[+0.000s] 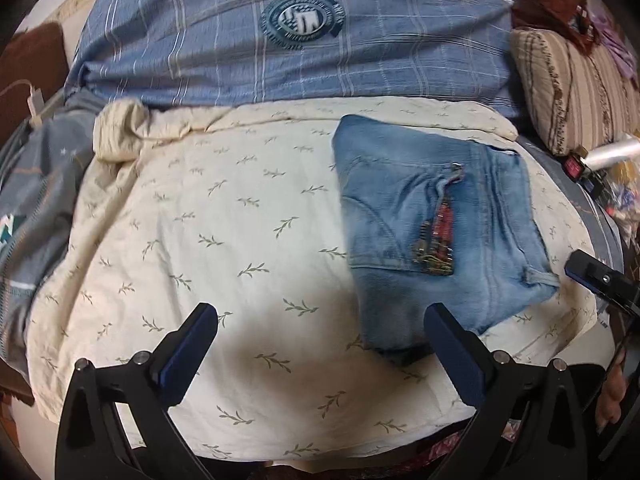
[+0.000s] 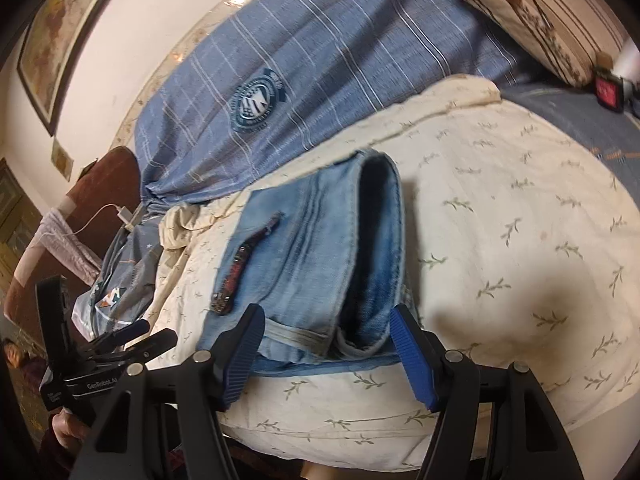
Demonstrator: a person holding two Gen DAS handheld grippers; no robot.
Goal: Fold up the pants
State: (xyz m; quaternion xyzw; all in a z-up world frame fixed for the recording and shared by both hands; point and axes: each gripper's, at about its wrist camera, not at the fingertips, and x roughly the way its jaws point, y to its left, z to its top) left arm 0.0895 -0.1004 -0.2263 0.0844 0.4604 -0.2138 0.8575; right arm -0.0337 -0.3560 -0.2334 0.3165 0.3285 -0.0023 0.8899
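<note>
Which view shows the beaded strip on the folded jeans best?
The left wrist view: the beaded strip faces the camera, colours visible, on the folded jeans. The right wrist view shows it obliquely, as a thin dark line.

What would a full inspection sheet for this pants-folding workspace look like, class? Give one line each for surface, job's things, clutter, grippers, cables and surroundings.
Surface: cream leaf-print sheet spread over a bed, wrinkled at its far edge.
Job's things: jeans folded into a compact stack, beaded patch on top, lying flat on the sheet.
Clutter: blue plaid bundle behind the sheet; striped pillow and small items at the side.
Grippers: left gripper open, holding nothing; right gripper open, its fingers either side of the jeans' near edge, not clamped.
Cables: white charger cable at the bed's edge.
Surroundings: framed map on a pale wall.
</note>
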